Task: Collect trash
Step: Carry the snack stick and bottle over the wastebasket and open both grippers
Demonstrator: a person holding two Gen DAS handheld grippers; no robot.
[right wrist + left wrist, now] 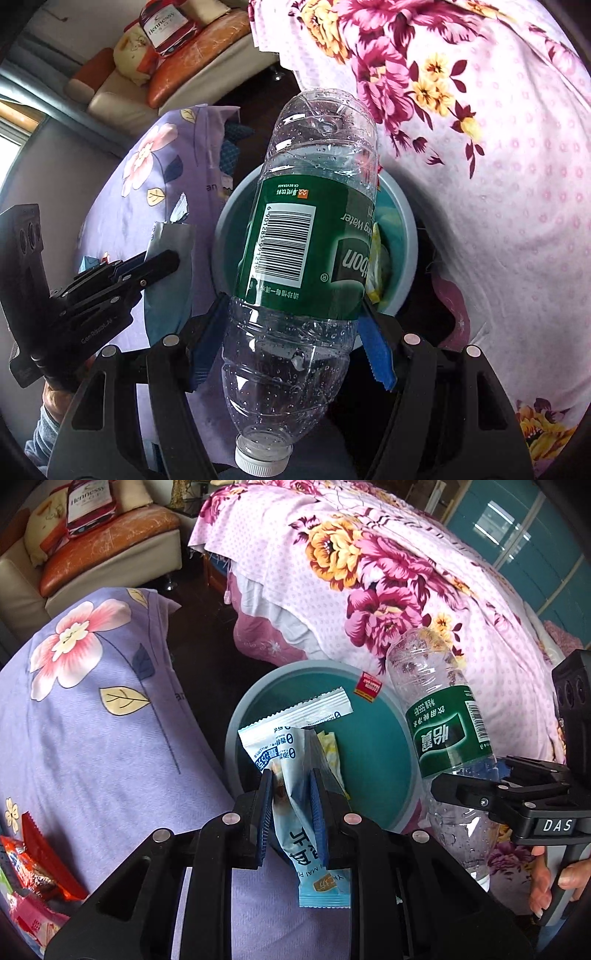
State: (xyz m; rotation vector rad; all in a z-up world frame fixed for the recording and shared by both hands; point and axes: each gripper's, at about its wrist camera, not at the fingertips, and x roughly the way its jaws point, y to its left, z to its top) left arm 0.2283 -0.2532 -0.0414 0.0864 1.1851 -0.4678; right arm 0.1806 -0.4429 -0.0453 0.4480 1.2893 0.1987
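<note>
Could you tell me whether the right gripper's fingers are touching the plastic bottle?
Touching: the right wrist view shows both blue fingers pressed against the plastic bottle.

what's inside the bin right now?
In the bin: a yellow wrapper and teal floor. The snack wrapper in the left claw and the bottle in the right claw cover the rest.

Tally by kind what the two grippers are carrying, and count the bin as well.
Plastic bottle, in the right gripper: 1
Snack wrapper, in the left gripper: 1
Bin: 1
Total: 3
</note>
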